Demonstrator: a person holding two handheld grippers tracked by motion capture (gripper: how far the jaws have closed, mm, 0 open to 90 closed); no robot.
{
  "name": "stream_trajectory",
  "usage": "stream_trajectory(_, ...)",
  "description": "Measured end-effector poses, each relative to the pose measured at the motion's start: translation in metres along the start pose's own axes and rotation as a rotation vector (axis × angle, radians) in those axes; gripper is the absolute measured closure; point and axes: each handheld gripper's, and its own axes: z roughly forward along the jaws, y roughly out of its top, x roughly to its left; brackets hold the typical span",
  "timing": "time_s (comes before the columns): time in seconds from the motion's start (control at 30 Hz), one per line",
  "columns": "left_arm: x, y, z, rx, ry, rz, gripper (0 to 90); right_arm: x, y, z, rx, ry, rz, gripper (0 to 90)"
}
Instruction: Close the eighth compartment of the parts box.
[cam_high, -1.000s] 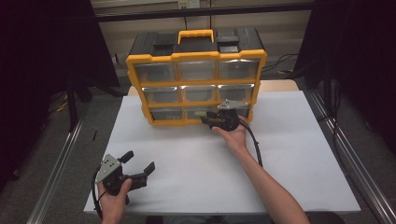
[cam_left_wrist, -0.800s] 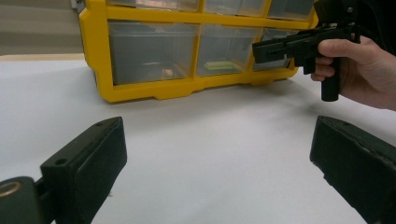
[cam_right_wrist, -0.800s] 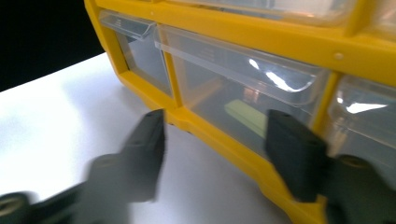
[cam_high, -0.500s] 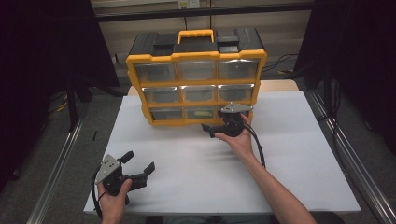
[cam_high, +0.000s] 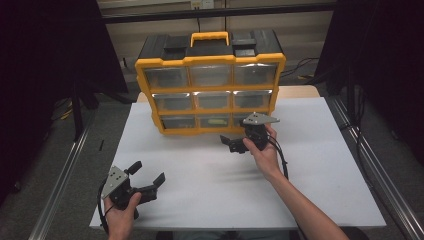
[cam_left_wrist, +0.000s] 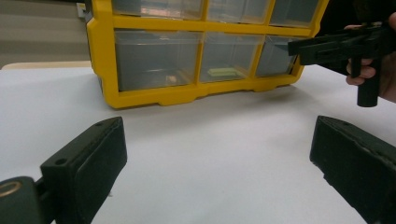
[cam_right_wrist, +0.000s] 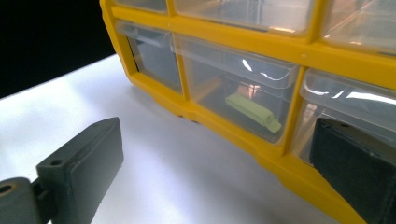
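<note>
right gripper (cam_high: 235, 144) fingers released, nearing bottom-middle drawer (cam_right_wrist: 238, 105) | left gripper (cam_high: 146, 181) idling, released | advice: square fingers on drawer lip

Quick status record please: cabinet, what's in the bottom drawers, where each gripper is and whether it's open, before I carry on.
cabinet: yellow drawer cabinet, three rows of three clear drawers, all shut, at the far side of the white table
bottom middle drawer: holds a pale green piece
other bottom drawers: contents unclear
right gripper: open, empty, close in front of the bottom row, jaws pointing left along it
left gripper: open, empty, near the table's front left, well apart from the cabinet
</note>
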Motion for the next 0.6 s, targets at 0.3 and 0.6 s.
stream_trajectory(0.3, 0.000, -0.001, 0.001, 0.008, 0.006, -0.008, 4.1, -0.004, -0.005, -0.023, -0.032, -0.038, 0.005, 2.2)
stream_trajectory(0.6, 0.000, -0.002, 0.001, 0.012, 0.003, -0.008, 4.1, -0.011, -0.015, -0.047, -0.047, -0.068, 0.008, 2.4)
